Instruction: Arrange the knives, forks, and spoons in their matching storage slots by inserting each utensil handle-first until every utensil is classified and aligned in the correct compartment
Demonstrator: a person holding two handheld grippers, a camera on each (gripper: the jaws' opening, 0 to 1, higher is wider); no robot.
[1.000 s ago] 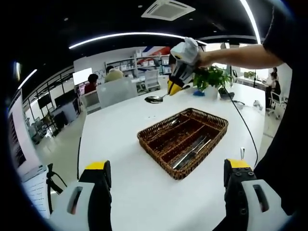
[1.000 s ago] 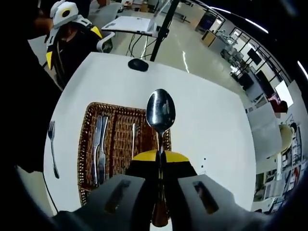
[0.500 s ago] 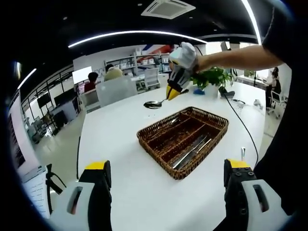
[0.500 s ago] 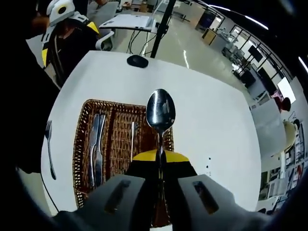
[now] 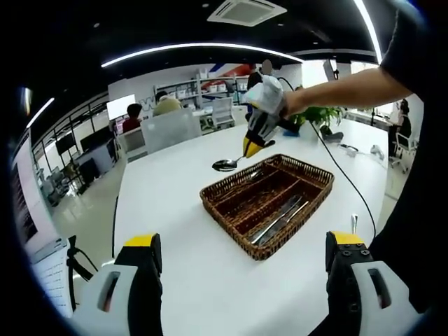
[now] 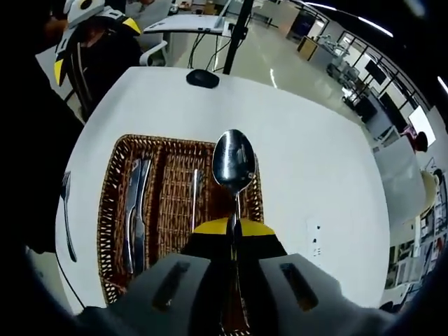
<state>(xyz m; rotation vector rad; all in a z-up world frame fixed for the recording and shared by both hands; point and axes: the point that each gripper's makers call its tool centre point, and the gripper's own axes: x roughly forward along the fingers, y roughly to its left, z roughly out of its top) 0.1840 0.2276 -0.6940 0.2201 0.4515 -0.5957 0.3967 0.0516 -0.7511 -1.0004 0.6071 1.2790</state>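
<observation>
My right gripper (image 6: 232, 227) is pinched tight on a spoon (image 6: 234, 165), bowl end pointing away from me, up in the air over the far side of the basket (image 6: 112, 203). In the left gripper view I see that spoon (image 5: 227, 165) hanging above the basket's (image 5: 231, 220) back corner. My left gripper (image 5: 241, 273) is spread wide with nothing in it, low over the near side of the white table (image 5: 175, 189). Two knives (image 6: 134, 213) lie side by side in one slot. A fork (image 6: 66, 213) lies on the table, just outside the basket's edge. There is lots of bare table all around the basket. I can't read any words anywhere.
</observation>
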